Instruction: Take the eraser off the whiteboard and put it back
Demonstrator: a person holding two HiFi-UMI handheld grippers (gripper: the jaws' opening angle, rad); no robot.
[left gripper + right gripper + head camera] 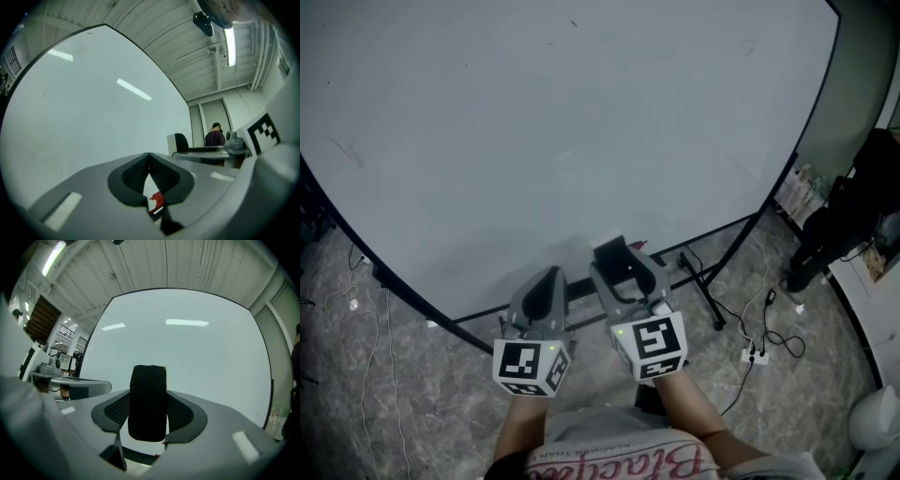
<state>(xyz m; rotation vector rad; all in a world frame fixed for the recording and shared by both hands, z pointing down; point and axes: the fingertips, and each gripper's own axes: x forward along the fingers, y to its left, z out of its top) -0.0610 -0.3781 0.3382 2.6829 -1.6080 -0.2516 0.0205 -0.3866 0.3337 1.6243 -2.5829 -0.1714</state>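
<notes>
Clamping the black eraser [148, 401] in the right gripper [624, 272] at lower centre, holding the left gripper [149, 161] closed and empty.

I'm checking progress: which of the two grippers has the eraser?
The right gripper: its jaws clamp the black eraser. The left gripper has its jaws shut together, with nothing between them.

Both are held low in front of the body, side by side and nearly touching, pointed forward about level. The left gripper [548, 275] is kept with its jaws pressed together at the tips. The right gripper [628, 270], pushed slightly further ahead, is clamped on the black eraser [147, 401], which is gripped upright between the pads. A bare forearm [680, 405] is seen behind the marker cube.
</notes>
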